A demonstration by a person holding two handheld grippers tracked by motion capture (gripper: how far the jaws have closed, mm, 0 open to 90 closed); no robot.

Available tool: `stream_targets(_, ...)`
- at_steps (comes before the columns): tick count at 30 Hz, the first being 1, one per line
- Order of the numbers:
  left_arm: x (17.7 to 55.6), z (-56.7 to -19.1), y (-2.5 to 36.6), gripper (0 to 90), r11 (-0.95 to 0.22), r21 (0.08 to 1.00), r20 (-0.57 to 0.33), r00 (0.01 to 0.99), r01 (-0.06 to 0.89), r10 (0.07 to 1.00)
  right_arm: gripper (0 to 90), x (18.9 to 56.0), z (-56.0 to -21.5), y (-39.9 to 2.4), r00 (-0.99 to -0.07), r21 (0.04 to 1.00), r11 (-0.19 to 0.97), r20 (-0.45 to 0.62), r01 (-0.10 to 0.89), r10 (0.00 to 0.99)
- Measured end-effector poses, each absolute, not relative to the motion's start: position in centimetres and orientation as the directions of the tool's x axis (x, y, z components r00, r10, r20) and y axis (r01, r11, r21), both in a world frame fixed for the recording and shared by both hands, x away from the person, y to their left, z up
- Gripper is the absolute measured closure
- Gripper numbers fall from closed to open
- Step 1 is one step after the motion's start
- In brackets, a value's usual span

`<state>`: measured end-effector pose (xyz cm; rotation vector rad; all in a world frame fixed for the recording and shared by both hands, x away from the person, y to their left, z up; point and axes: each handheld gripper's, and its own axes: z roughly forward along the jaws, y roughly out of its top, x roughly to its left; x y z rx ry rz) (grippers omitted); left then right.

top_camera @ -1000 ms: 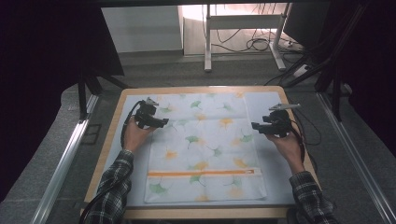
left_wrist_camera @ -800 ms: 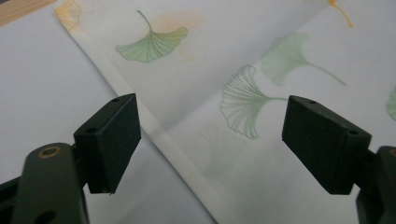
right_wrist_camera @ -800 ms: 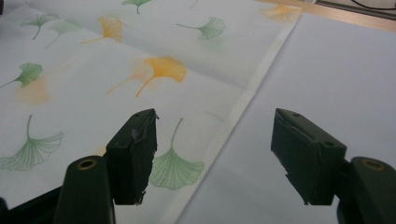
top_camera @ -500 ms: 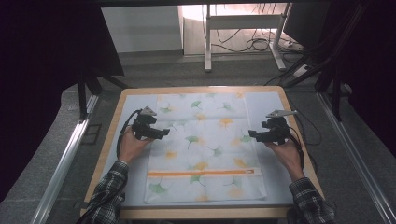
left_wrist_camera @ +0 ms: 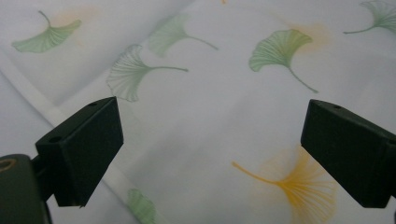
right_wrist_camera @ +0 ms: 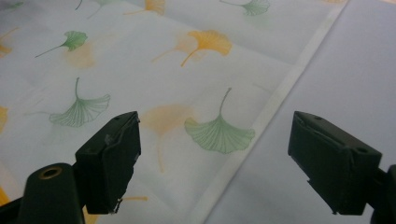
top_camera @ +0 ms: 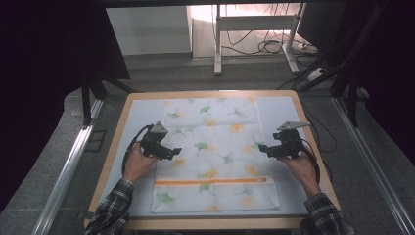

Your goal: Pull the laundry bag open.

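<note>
A white cloth (top_camera: pixel 215 142) printed with green and orange ginkgo leaves lies flat on the table, with an orange stripe (top_camera: pixel 210 181) near its front edge. My left gripper (top_camera: pixel 172 151) hangs open over the cloth's left edge, jaws pointing right and holding nothing. In the left gripper view the gripper (left_wrist_camera: pixel 210 140) stands wide over the printed cloth (left_wrist_camera: pixel 210 79). My right gripper (top_camera: pixel 263 148) is open over the cloth's right edge, pointing left. In the right gripper view its jaws (right_wrist_camera: pixel 215 154) straddle the hem of the cloth (right_wrist_camera: pixel 163 79).
The cloth rests on a pale mat (top_camera: pixel 288 112) covering a wooden table (top_camera: pixel 113 152). The same mat (right_wrist_camera: pixel 341 70) lies bare to the right of the hem. Metal rails (top_camera: pixel 68 166) run along both sides. Desk legs and cables (top_camera: pixel 264 46) stand on the floor behind.
Both grippers have drawn back toward the person along the cloth's side edges, from its far part to its middle. The cloth lies as before.
</note>
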<state>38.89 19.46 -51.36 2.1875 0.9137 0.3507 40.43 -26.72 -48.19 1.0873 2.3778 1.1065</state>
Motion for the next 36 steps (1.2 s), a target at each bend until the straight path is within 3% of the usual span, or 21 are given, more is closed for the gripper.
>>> stream_targets(13, 36.4, -51.3, 20.0, 8.8, -0.482, 0.72, -0.025, 0.712, 0.5, 0.702, 6.0, 38.1, -49.4, -26.4, -0.736, 0.714, 0.505, 0.02, 0.484, 0.677)
stream_targets(19, 35.6, -51.7, 19.1, 2.9, -0.535, 0.709, 0.023, 0.743, 0.459, 0.669, 2.4, 37.1, -49.8, -26.3, -0.767, 0.694, 0.541, 0.024, 0.474, 0.642)
stream_targets(22, 35.5, -51.8, 18.8, 0.2, -0.519, 0.713, 0.005, 0.737, 0.471, 0.676, 1.3, 36.6, -50.0, -26.4, -0.776, 0.688, 0.553, 0.022, 0.47, 0.631)
stream_targets(36, 35.5, -51.7, 18.5, 0.0, -0.49, 0.752, 0.007, 0.737, 0.442, 0.676, 0.5, 34.2, -50.7, -26.5, -0.833, 0.662, 0.615, 0.027, 0.429, 0.552)
